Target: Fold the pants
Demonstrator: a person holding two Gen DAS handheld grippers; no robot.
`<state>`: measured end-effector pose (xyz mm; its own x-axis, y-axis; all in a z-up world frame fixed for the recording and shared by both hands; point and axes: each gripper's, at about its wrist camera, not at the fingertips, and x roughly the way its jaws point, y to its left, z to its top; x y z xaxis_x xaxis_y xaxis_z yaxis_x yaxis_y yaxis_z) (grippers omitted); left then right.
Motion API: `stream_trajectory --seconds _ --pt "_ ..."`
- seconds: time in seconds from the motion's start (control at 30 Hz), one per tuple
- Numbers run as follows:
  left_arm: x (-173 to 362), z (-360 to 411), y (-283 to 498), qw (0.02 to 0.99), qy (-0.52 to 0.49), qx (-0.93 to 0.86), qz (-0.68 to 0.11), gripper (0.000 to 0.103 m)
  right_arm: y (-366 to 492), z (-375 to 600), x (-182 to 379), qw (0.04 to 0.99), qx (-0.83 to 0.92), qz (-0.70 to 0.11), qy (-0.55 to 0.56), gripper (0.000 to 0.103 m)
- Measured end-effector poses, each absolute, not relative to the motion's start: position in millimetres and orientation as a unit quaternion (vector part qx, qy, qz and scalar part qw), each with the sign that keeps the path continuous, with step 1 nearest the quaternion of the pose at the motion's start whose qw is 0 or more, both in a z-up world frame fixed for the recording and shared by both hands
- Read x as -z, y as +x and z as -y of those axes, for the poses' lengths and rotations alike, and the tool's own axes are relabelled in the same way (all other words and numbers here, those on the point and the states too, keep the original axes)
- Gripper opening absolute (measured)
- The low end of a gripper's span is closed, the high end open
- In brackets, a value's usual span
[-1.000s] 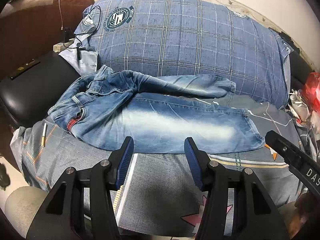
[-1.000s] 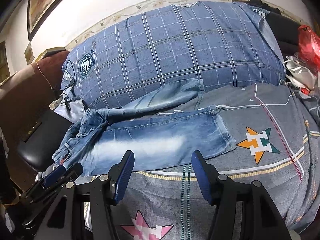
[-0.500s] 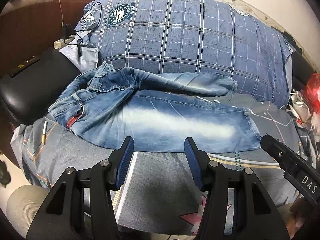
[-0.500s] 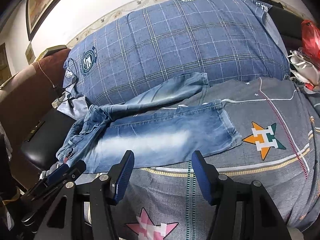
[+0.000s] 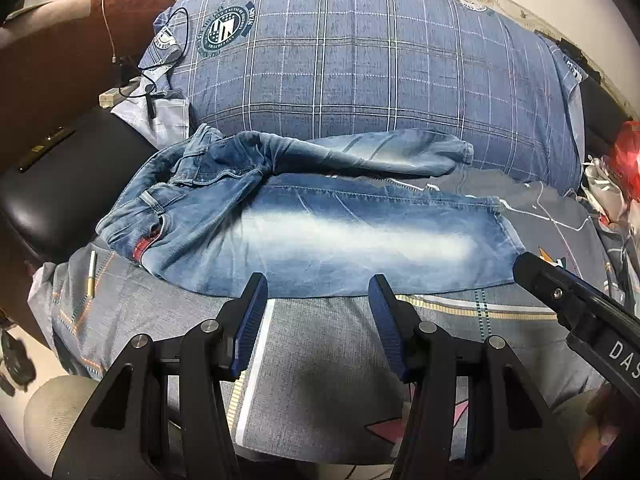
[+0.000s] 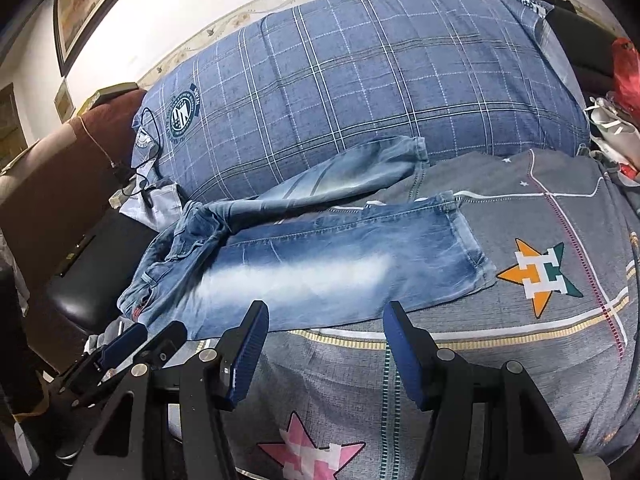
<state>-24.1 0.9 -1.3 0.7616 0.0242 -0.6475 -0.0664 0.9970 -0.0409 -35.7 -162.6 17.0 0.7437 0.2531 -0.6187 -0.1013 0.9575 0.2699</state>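
Faded blue jeans (image 5: 320, 240) lie across the bed, waistband at the left, legs running right. The near leg lies flat; the far leg (image 5: 380, 156) splays up against the plaid pillow. They also show in the right wrist view (image 6: 320, 272). My left gripper (image 5: 318, 296) is open and empty, just short of the near leg's front edge. My right gripper (image 6: 326, 324) is open and empty, also just short of that edge. The right gripper's finger (image 5: 560, 292) shows near the leg's hem.
A large blue plaid pillow (image 5: 360, 60) lies behind the jeans. The grey bedsheet (image 6: 540, 272) has star prints. A pen (image 5: 92, 272) lies at the bed's left edge. A black seat (image 5: 60, 184) and cables (image 5: 160, 60) are at the left, bags (image 5: 624, 160) at the right.
Both grippers have moved a little closer to the jeans. The jeans have not moved. Both grippers stay open.
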Motion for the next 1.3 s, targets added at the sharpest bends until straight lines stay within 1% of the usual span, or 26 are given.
stream_trajectory --seconds 0.33,0.4,0.53,0.67,0.73,0.87,0.93,1.07,1.13,1.23,1.3 --pt "7.7 -2.1 -10.8 0.926 -0.02 -0.03 -0.377 0.053 -30.9 165.6 -12.8 0.92 -0.098 -0.358 0.124 0.058" --pt "-0.6 -2.2 -3.6 0.924 -0.019 -0.021 -0.38 0.053 -28.2 166.9 -13.1 0.919 -0.096 -0.361 0.126 0.058" --pt "-30.8 -6.0 35.4 0.914 -0.034 0.025 -0.404 0.053 -3.7 165.4 -26.7 0.907 -0.13 -0.381 0.12 0.058" --pt "-57.3 -3.7 87.5 0.913 -0.039 0.055 -0.403 0.053 45.7 171.7 -46.8 0.892 -0.17 -0.402 0.12 0.058" --pt "-62.4 -3.5 115.2 0.914 -0.042 0.046 -0.4 0.053 82.3 177.1 -51.1 0.893 -0.166 -0.408 0.088 0.058" --pt "-43.6 -14.8 131.2 0.917 -0.063 0.027 -0.392 0.053 144.2 197.1 -36.5 0.886 -0.134 -0.44 0.058 0.058" --pt "-27.5 -20.6 134.7 0.903 -0.069 0.021 -0.424 0.053 172.0 209.2 -27.2 0.883 -0.12 -0.451 0.054 0.058" --pt "-19.7 -28.6 138.1 0.89 -0.073 0.036 -0.448 0.053 230.9 221.6 -19.6 0.883 -0.102 -0.458 0.028 0.058" --pt "-19.9 -35.4 138.5 0.881 -0.098 0.053 -0.46 0.053 267.2 232.5 -14.1 0.885 -0.079 -0.456 0.048 0.058" --pt "-21.1 -38.2 138.2 0.875 -0.118 0.065 -0.464 0.053 303.2 245.1 -11.4 0.879 -0.074 -0.457 0.111 0.058" --pt "-23.1 -40.8 138.5 0.874 -0.125 0.064 -0.465 0.053 323.9 236.4 -17.0 0.877 -0.073 -0.46 0.116 0.058"
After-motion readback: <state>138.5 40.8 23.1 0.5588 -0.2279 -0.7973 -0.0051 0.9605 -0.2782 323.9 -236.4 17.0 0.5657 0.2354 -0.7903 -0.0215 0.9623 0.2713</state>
